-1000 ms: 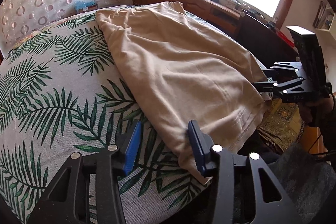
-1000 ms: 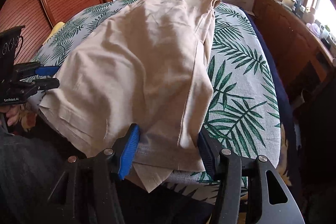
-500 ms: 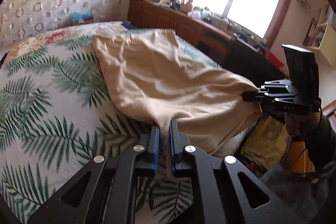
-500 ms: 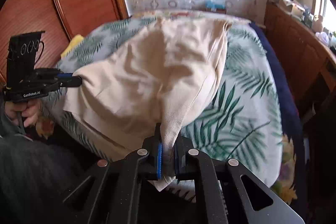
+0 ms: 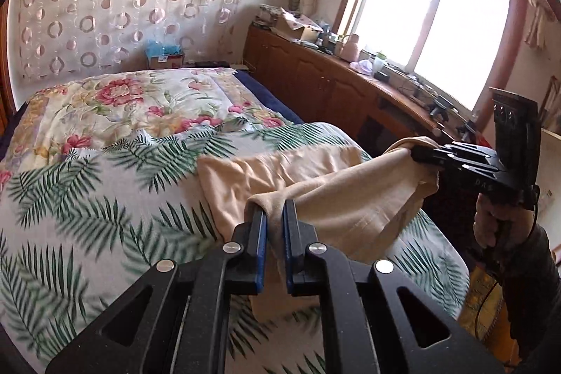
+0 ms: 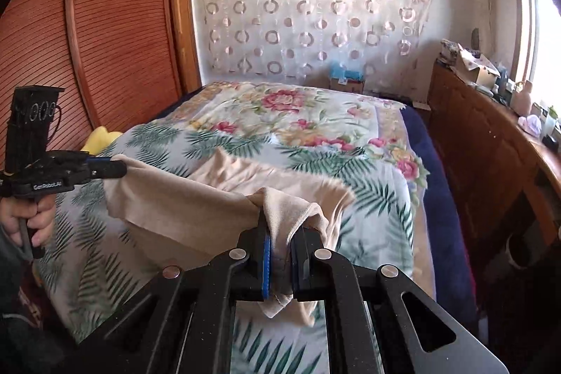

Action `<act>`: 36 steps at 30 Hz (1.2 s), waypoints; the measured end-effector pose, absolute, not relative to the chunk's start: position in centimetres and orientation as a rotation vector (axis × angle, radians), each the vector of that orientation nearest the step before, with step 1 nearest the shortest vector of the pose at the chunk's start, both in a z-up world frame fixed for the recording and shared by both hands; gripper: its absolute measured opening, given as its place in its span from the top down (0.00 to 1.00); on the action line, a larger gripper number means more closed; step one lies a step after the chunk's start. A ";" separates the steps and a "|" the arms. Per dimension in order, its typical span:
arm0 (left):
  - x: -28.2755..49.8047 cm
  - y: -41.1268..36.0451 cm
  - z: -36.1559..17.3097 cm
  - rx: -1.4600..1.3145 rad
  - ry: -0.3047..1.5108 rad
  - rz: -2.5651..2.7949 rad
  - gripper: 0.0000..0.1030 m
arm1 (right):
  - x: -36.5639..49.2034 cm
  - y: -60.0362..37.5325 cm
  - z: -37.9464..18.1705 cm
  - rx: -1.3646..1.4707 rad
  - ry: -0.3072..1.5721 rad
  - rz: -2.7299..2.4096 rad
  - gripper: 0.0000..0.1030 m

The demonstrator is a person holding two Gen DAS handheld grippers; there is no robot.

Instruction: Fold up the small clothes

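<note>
Over the near edge of the bed (image 5: 87, 184), both claws are pinched almost fully closed on the same beige garment (image 5: 315, 177). Seen from the left wrist, the left gripper (image 5: 274, 216) has its blue-lined jaws nearly together with a bunched corner of the cloth squeezed between them; a tail of fabric hangs below the jaws. Farther right in that view, the right gripper (image 5: 419, 153) also bites the cloth at its tips, with a hand (image 5: 491, 223) wrapped around its handle.

From the right wrist, the right gripper (image 6: 280, 233) shows the same narrow gap, filled by a fold of the garment (image 6: 196, 202) that spills over one jaw and dangles underneath. At the left edge of that view the left gripper (image 6: 119, 168) clamps the opposite corner, held by a hand (image 6: 26, 219).

The garment hangs lifted between the two claws, its near edge stretched across, while its far part lies on the palm-leaf sheet (image 6: 378, 198).

Much of the cloth's shape is hard to make out: the pinched corners are hidden inside the jaws, the gripper bodies cover the lower part of each view, and the palm-leaf print near the cameras is blurred. Only a sleeve (image 5: 526, 276) and the hands of the person show.
</note>
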State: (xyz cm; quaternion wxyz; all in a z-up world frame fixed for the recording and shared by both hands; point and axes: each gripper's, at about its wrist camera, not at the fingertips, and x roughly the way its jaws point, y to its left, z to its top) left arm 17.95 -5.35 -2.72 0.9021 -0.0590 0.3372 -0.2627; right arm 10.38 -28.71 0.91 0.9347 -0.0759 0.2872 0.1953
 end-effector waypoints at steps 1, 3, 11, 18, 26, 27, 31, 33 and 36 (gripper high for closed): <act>18.8 -5.4 -2.7 -0.125 0.700 -0.537 0.91 | 11.7 -28.6 0.7 -0.149 0.595 0.397 0.92; 20.8 -5.3 -2.7 -0.131 0.708 -0.524 0.91 | 14.1 -28.5 0.1 -0.132 0.607 0.391 0.92; 25.7 -6.3 -4.3 -0.083 0.747 -0.482 0.91 | 19.8 -27.6 -1.2 -0.111 0.650 0.389 0.92; 25.6 -5.8 -4.3 -0.030 0.728 -0.472 0.47 | 19.8 -27.1 -0.4 -0.175 0.641 0.319 0.58; 23.6 -5.6 -7.9 0.037 0.835 -0.524 0.31 | 16.6 -27.5 -1.8 -0.228 0.688 0.390 0.56; 23.8 -5.8 -8.4 0.048 0.842 -0.525 0.31 | 16.5 -27.3 -2.2 -0.239 0.698 0.392 0.56; 25.6 -6.8 -9.1 0.087 0.849 -0.504 0.31 | 17.8 -26.2 -3.0 -0.245 0.726 0.401 0.56; 27.0 -7.3 -8.9 0.101 0.848 -0.491 0.31 | 18.8 -25.7 -2.9 -0.240 0.721 0.412 0.56; 28.3 -8.0 -8.0 0.141 0.817 -0.485 0.31 | 20.6 -25.3 -2.6 -0.243 0.707 0.392 0.56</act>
